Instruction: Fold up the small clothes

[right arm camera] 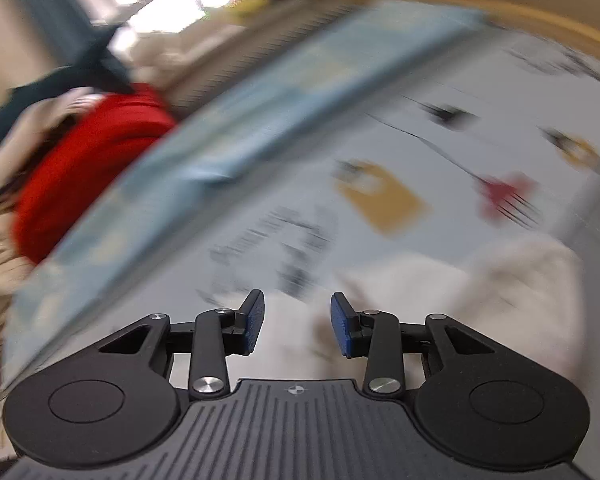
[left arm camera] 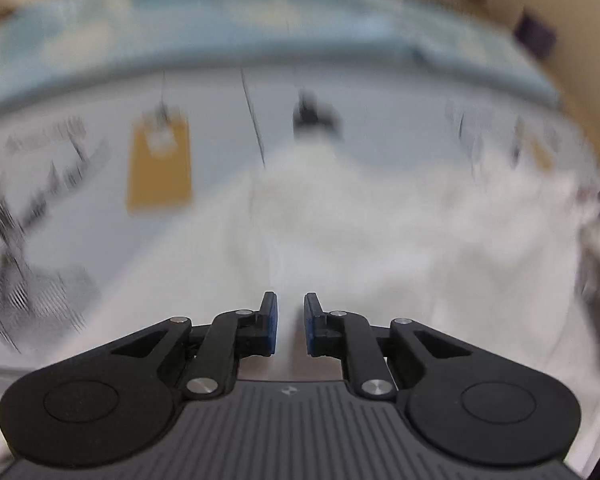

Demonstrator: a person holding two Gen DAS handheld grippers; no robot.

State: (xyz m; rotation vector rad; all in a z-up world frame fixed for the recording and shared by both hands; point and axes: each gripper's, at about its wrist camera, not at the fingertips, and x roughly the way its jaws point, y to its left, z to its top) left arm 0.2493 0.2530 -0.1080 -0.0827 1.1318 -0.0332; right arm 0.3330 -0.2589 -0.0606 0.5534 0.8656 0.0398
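Two tools are in view, one in each wrist view, and both pictures are blurred.

The left tool (left arm camera: 291,322) has its two blue pads a narrow gap apart. Nothing is pressed between them, so it is slightly open. One white garment (left arm camera: 380,232) lies on the worktop (left arm camera: 220,112) just beyond and below its tips, and it spreads ahead and to the right side of the view. Whether the pads touch the cloth cannot be told because of the blur.

The right tool (right arm camera: 298,326) has its pads clearly apart, so it is open and holds nothing. The same white garment (right arm camera: 480,288) lies in front of it and to the right; part of the cloth shows between and below the two pads, but they do not press on it.

The worktop carries a pale printed cover (right arm camera: 380,140) with small drawings: two yellow tags (right arm camera: 384,196), one red rake (right arm camera: 508,196), and some dark marks too smeared to count. One light blue cloth (right arm camera: 228,128) lies along the far edge of the cover. Beyond it, one red cloth (right arm camera: 84,160) rests in a pile of other clothes.
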